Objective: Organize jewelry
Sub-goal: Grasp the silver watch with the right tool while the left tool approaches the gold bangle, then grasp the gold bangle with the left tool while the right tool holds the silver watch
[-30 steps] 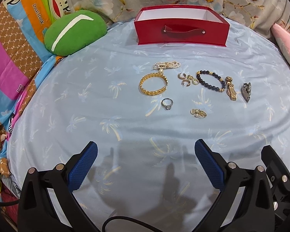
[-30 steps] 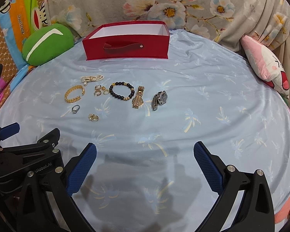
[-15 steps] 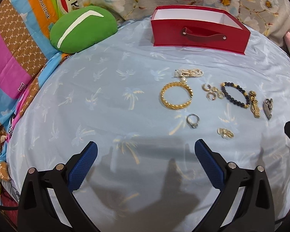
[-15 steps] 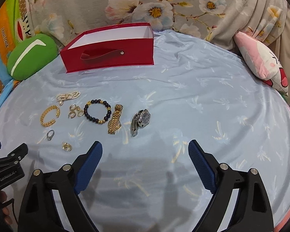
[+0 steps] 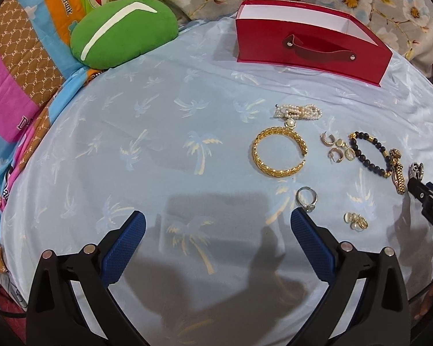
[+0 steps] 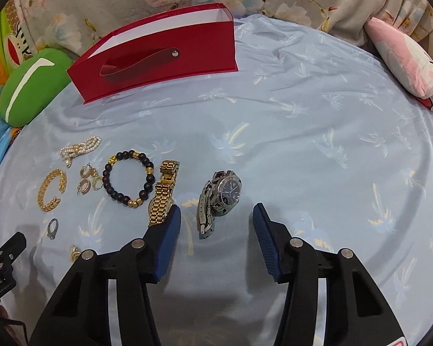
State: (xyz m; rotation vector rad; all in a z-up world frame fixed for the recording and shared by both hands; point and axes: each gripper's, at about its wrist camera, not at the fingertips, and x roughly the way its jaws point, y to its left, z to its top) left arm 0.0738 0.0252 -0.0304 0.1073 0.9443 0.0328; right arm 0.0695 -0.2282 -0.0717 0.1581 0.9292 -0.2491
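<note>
Straddling the silver wristwatch, the right gripper stood with jaws wide and empty, evidently aligned for a first pick; the watch lay between its fingertips, touching neither. The gold watch lay just beside the left finger. The left gripper hovered wide and empty over bare sheet, the silver ring just beyond its right fingertip. The red box, open-topped and well apart at the rear, presumably awaited the pieces.
</note>
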